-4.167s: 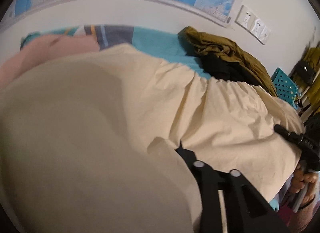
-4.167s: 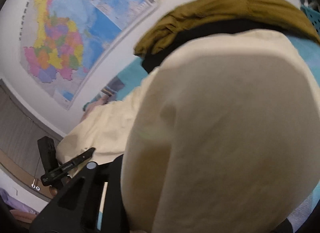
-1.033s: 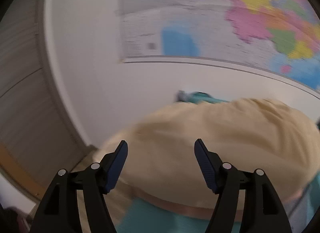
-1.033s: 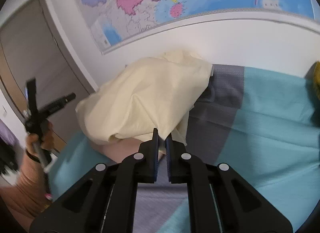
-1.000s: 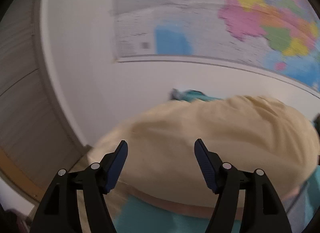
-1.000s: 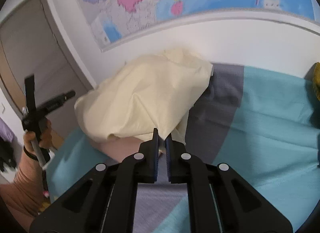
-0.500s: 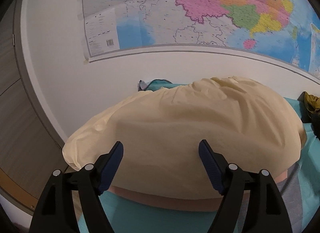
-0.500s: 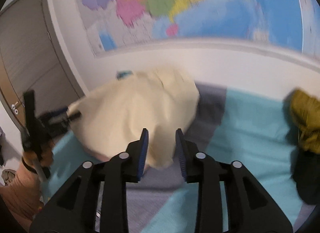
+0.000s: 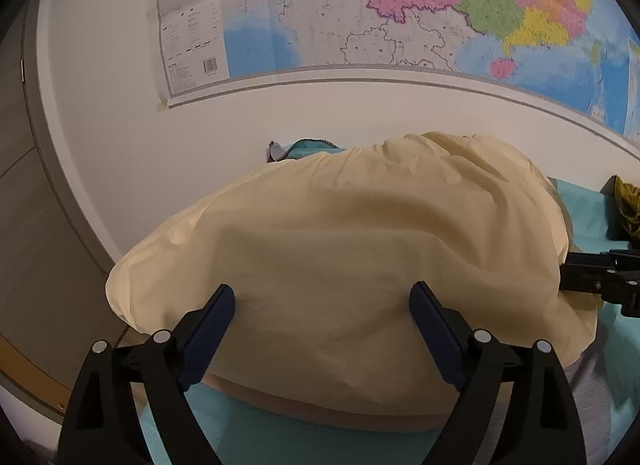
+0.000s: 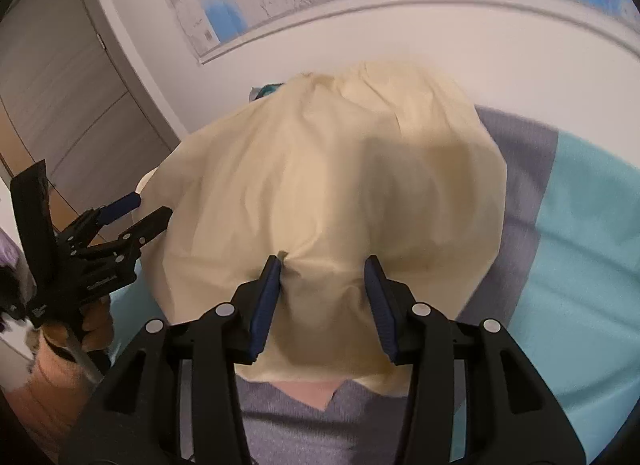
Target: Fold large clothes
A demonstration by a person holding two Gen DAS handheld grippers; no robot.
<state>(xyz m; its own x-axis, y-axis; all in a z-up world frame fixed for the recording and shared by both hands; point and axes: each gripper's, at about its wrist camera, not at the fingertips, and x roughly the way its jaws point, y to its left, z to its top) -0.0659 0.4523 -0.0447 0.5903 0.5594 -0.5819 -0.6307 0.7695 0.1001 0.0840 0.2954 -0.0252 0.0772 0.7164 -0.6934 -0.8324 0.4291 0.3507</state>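
Note:
A cream garment [image 9: 340, 261] lies folded in a mound at the bed's left end, on top of a pink garment [image 9: 320, 415]. My left gripper [image 9: 322, 293] hovers over its near edge, jaws opening wide with nothing pinched between them. My right gripper [image 10: 324, 265] is low over the garment's [image 10: 332, 185] near edge, jaws opening. Cream cloth lies between its pads, and a small pucker touches the left pad [image 10: 272, 277]. In each wrist view the other gripper shows at the garment's side: the right gripper [image 9: 600, 281] and the left gripper [image 10: 124, 221], held by a hand.
The bed sheet [image 10: 580, 265] is teal with a grey band [image 10: 524, 193]. A white wall with a large map [image 9: 400, 5] runs just behind the bed. A grey door [image 10: 60, 77] stands at the left. An olive garment [image 9: 628, 205] lies far right.
The right gripper went from shut to open and moved in close over the cream garment. The left jaws spread wider and the left gripper sank toward the garment.

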